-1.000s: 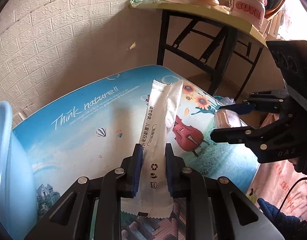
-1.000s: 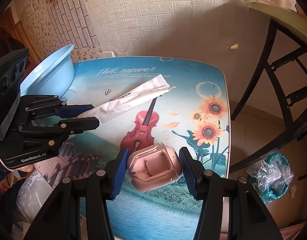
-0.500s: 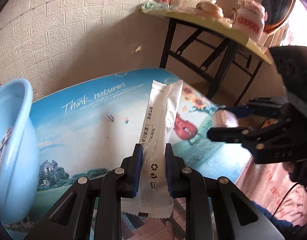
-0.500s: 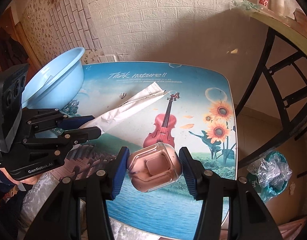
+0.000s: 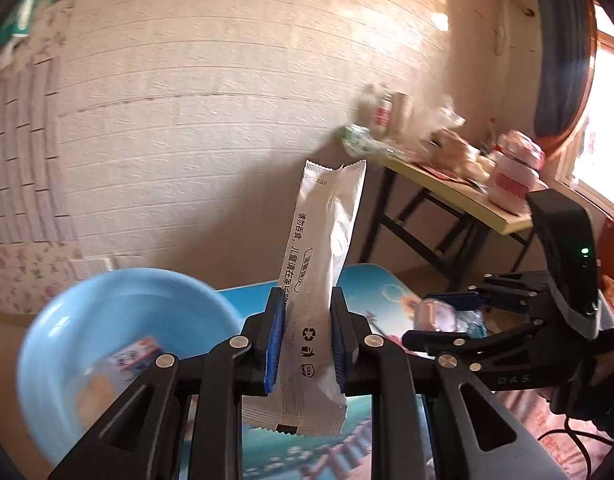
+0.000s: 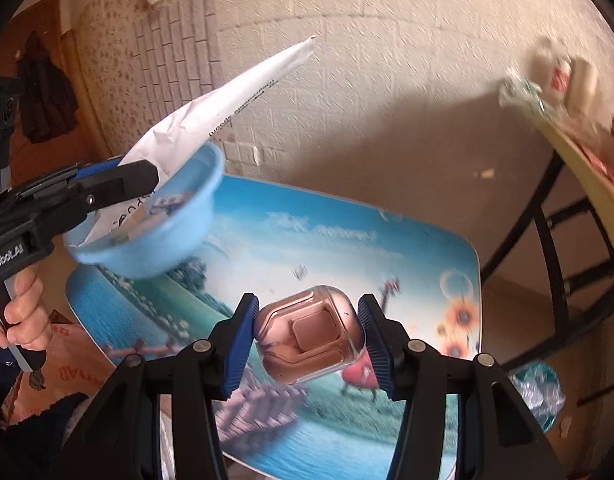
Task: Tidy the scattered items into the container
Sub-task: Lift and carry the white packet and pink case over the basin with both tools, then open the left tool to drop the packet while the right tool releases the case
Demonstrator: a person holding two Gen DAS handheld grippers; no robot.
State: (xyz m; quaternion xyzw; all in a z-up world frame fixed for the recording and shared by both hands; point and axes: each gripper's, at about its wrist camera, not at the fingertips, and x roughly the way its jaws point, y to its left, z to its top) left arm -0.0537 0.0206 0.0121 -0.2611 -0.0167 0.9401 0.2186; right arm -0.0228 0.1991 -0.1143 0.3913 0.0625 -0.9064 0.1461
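Observation:
My left gripper [image 5: 305, 336] is shut on a long white packet [image 5: 323, 264] with black print and holds it upright, raised above the table. In the right wrist view the packet [image 6: 211, 108] tilts up over the light blue basin [image 6: 187, 232]. The basin [image 5: 119, 320] stands at the table's left end with a small wrapped item inside [image 5: 137, 354]. My right gripper [image 6: 307, 336] is shut on a pink earbud case in a clear cover [image 6: 309, 334], lifted above the table; it also shows in the left wrist view [image 5: 437, 316].
The low table has a printed blue landscape top [image 6: 347, 248]. A brick-pattern wall stands behind it. A yellow-topped side table with black legs [image 5: 447, 196] carries bottles and jars at the right. A plastic bag [image 6: 541, 392] lies on the floor at right.
Both grippers have risen and swung left toward the basin with their loads. The packet now stands high over the basin's edge; the pink case is higher above the table.

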